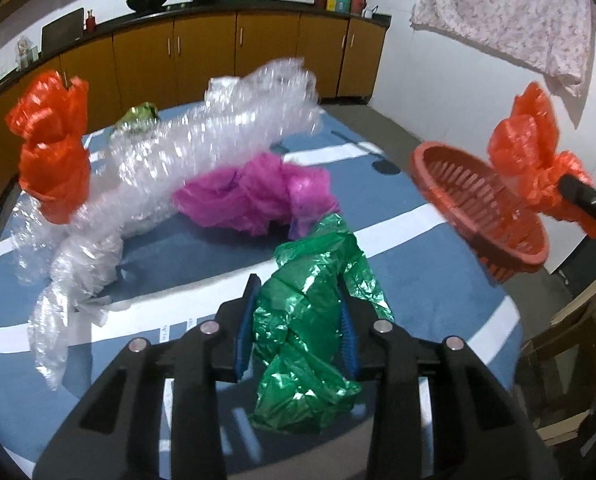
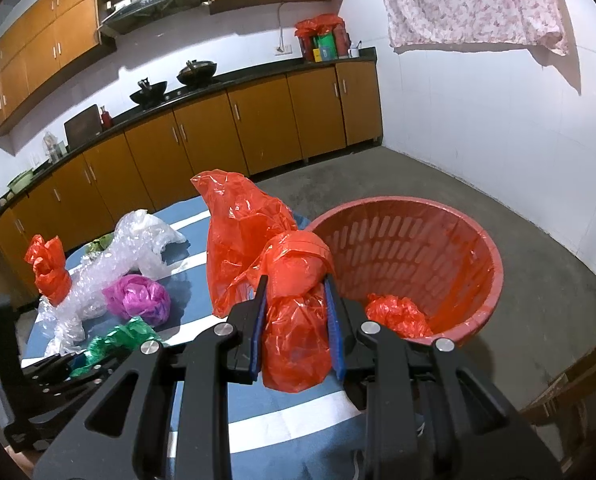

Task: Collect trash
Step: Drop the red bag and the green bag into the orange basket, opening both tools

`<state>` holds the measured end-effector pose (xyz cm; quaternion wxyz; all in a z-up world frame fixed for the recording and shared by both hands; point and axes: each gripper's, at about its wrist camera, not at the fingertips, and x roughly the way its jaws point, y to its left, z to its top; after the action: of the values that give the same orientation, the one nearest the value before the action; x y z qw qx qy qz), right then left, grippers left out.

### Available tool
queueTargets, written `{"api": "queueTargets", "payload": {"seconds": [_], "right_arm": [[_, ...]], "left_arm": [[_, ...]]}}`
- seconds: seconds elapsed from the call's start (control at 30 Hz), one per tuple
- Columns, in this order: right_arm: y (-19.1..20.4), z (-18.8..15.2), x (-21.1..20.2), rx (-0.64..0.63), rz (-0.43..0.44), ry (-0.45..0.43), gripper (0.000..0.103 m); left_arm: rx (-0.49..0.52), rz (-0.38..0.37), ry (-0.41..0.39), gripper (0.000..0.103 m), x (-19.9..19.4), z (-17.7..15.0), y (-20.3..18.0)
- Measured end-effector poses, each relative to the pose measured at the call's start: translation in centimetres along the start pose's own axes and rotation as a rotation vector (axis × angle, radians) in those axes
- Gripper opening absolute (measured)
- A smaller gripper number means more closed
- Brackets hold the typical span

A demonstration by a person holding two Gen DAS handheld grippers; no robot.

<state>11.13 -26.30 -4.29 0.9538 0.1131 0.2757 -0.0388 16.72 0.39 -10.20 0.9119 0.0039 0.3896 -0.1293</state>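
My left gripper [image 1: 298,292] is shut on a crumpled green plastic bag [image 1: 306,320], just above the blue-and-white striped table [image 1: 418,288]. My right gripper [image 2: 296,284] is shut on a large orange plastic bag [image 2: 254,232], beside the rim of a red slotted basket [image 2: 410,248]. One orange wad [image 2: 398,314] lies inside the basket. In the left wrist view the basket [image 1: 478,200] and the right gripper [image 1: 586,196] with its orange bag [image 1: 530,148] are at the right. A magenta bag [image 1: 254,196], bubble wrap [image 1: 178,152] and another orange bag [image 1: 54,148] lie on the table.
A small green-gold wrapper [image 1: 138,116] sits at the table's far side. Wooden furniture [image 1: 570,340] stands close at the right. Brown kitchen cabinets [image 2: 258,136] line the far wall, with grey floor [image 2: 498,184] between them and the table. A floral cloth [image 2: 470,4] hangs on the wall.
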Motion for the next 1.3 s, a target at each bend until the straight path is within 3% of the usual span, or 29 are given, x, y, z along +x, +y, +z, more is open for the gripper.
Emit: {"api": "queueTargets", "payload": {"seconds": [0.47,0.77,1.3], "right_arm": [[-2.2,0.6,-1.4,0.029,-0.05,-0.038,0.026],[-4.5,1.0,-1.2,0.079,-0.107,-0.053,0.026],[-8.6,2.5,1.1,0.207,-0.213,-0.077,0.026]], "left_arm": [[0.042,-0.072,-0.141,0.036,-3.5,4.8,-4.6],[0.073,-0.105,-0.159,0.036,-1.8,7.1,-8.1],[0.114,-0.238,-0.123,0.036,3.7,11.0,-14.6]]}}
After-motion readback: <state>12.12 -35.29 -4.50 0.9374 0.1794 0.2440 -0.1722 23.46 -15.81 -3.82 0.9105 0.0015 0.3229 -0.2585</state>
